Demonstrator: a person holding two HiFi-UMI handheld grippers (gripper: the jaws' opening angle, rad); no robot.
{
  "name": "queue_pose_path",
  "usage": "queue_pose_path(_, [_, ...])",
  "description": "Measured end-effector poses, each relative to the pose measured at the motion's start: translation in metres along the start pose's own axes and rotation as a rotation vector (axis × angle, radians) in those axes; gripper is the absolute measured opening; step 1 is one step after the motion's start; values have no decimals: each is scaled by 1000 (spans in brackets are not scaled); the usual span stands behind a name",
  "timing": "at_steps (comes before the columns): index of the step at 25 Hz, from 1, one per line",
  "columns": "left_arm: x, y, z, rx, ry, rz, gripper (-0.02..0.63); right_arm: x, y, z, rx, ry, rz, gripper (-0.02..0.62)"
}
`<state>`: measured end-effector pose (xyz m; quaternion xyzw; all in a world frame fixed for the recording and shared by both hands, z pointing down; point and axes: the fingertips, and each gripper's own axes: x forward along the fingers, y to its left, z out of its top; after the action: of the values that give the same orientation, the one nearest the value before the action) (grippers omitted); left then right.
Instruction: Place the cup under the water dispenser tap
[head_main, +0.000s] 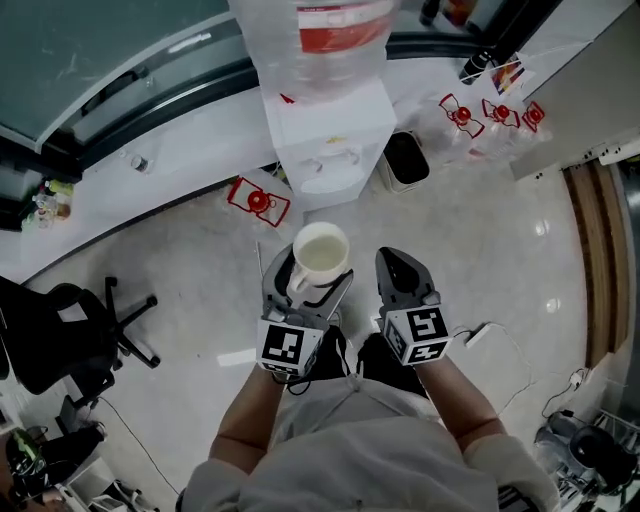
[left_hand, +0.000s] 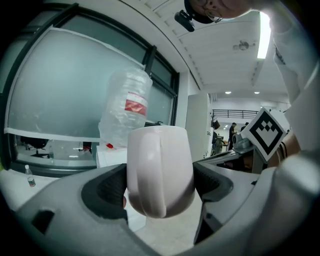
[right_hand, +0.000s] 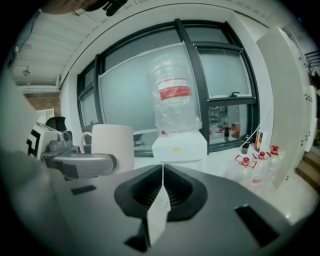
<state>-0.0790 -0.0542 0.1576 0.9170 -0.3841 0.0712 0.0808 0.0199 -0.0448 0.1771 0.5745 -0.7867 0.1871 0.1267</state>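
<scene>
On my feed the biggest thing is the white water dispenser (head_main: 325, 140), standing on the pale glossy floor (head_main: 200, 290) against the window wall, with a clear bottle (head_main: 315, 40) upended on top. The bottle carries a red label band, but I can't read any print on it in any view. A small yellow mark on the dispenser's front shows in the right gripper view and is just as unreadable. A black office chair (head_main: 70, 335) sits well off to the left, and a black bin (head_main: 405, 158) stands just beside the dispenser's right side. Empty bottles with red handles (head_main: 490, 112) lie further right. The white cup (head_main: 320, 252) is upright and pinched at its sides by the left gripper (head_main: 305, 285), its handle turned back toward that gripper's camera. It is held above the floor, in front of the dispenser and apart from it. The right gripper (head_main: 395, 262) rides just beside the left one with its jaws pressed together. A thin white slip (right_hand: 159, 215) shows at their seam, though I can't tell whether it's gripped. Black-and-white square markers are the only print on the gripper cubes.
</scene>
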Motion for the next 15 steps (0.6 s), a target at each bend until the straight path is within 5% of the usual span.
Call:
queue_pose_path(11, [75, 9, -54, -87, 36, 101, 425, 70, -64, -31, -3, 76, 69, 29])
queue_pose_path(15, [115, 8, -78, -120, -59, 120, 419, 111, -84, -44, 10, 23, 163, 29])
